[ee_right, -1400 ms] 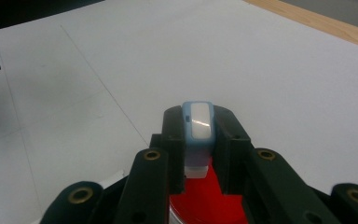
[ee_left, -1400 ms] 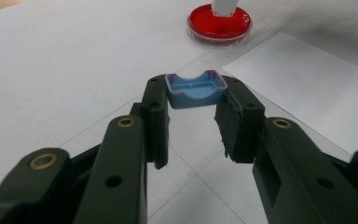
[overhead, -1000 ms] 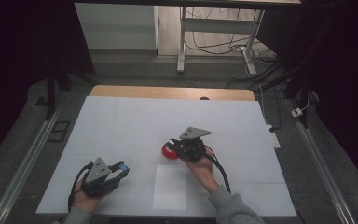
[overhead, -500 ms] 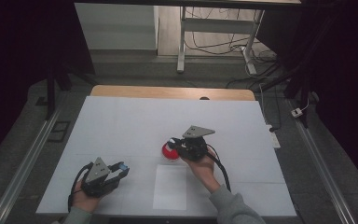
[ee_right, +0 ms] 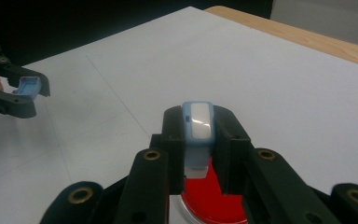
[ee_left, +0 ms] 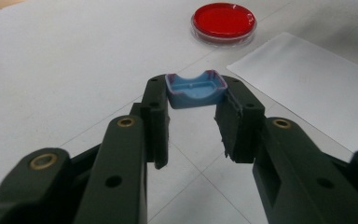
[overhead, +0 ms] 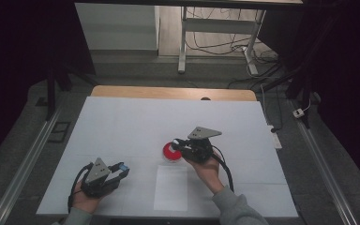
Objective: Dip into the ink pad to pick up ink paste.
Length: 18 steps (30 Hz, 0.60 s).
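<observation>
— Surface and room, left to right?
— Dim all round; metal rail (overhead: 21, 161) along the floor at left; white worktop (overhead: 122, 122) in the middle with a bare wooden strip at the far edge; white paper sheet (overhead: 171, 187) lying flat near the front; desk legs and loose cables (overhead: 225, 42) on the floor beyond; small white plug (overhead: 299, 112) at right.
— Hidden or hard to read?
— Forearms cut off at the bottom edge of the high view; red dish (overhead: 171, 151) partly covered there by the right tool; in the right gripper view only a red sliver (ee_right: 209, 200) below the jaws; exact nature of the two blue pieces not clear.
— Left side?
— Left hand-held gripper (overhead: 122, 168) low at the front left, clamped on a blue curved cap (ee_left: 196, 88) at the tips; dish well apart, ahead and to its right (ee_left: 223, 21), paper beside it.
— Right side?
— Right hand-held gripper (overhead: 176, 144) closed on a light blue and white piece (ee_right: 199, 128), held upright just above the near rim of the dish; contact with the dish not discernible.
</observation>
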Available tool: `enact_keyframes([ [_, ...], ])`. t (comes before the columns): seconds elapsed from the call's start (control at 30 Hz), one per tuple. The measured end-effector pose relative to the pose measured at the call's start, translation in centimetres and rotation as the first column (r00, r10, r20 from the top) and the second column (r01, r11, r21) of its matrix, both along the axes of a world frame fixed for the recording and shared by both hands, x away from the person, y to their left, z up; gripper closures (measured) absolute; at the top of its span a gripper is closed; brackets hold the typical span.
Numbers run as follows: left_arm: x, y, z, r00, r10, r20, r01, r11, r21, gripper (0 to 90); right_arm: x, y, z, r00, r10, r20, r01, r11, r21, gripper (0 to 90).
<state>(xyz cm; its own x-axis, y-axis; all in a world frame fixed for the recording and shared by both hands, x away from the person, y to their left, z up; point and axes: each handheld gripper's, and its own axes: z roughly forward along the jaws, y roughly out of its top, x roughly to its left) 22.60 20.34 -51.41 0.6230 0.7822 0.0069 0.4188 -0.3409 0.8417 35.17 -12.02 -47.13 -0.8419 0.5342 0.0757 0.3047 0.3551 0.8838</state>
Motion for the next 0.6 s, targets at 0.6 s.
enact_keyframes([
  [0.6,0.0,0.1,0.0,1.0000,0.005,0.001,-0.005,1.0000,-0.001,65.0,-1.2,-2.2,0.6,1.0000,-0.004,0.000,0.004,1.000,0.007,75.1],
])
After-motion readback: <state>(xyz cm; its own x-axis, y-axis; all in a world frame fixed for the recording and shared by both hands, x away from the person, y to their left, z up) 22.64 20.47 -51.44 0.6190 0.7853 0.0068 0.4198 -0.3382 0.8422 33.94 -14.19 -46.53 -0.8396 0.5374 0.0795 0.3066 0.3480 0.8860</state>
